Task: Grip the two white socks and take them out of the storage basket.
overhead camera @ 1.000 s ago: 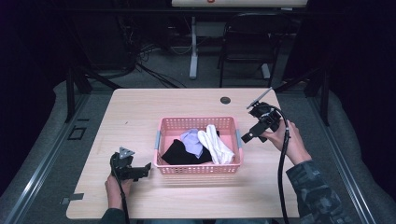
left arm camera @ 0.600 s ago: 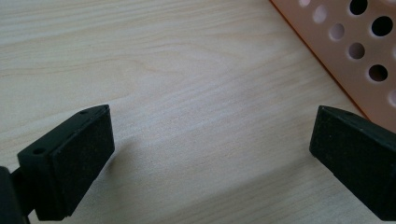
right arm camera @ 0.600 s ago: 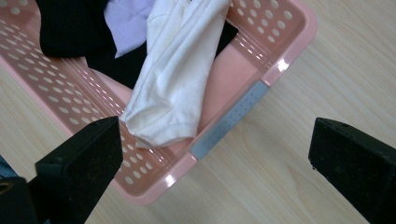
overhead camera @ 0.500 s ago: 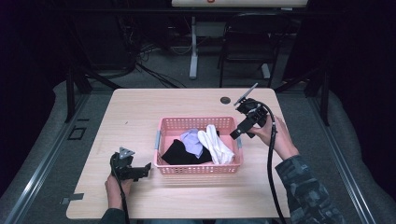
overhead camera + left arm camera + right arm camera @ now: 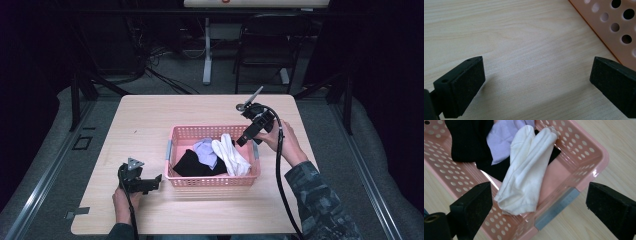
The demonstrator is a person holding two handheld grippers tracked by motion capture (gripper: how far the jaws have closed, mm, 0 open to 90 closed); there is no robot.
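While the left claw [image 5: 156, 181] is kept low at the near-left part of the pale wooden desk [image 5: 150, 115], its jaws are held wide apart with nothing between them, and only bare wood grain and the perforated wall of the pink plastic basket [image 5: 614, 27] are seen beyond them in the left gripper view. No shift is seen in it against the earlier pictures. The basket [image 5: 176, 131] is set at the middle of the desk, and three pieces of clothing are laid in it: a black knitted garment [image 5: 190, 164] at its left end, a pale lilac cloth [image 5: 206, 150] in the middle, and a pair of white cotton socks [image 5: 231, 156] towards its right end. None of these has been disturbed.

The change is found on the right. The right claw [image 5: 242, 142] has been carried from the far-right part of the desk inward, so that it is now poised over the right end wall of the basket. Its jaws have just been closing a little, yet they are wide apart and nothing is gripped by them. In the right gripper view the white socks [image 5: 526, 172] are framed directly between and beyond the two jaws, draped on the basket floor and untouched. It is judged that the socks are being lined up for a pick, which is not yet begun: a descent into the basket is needed first.
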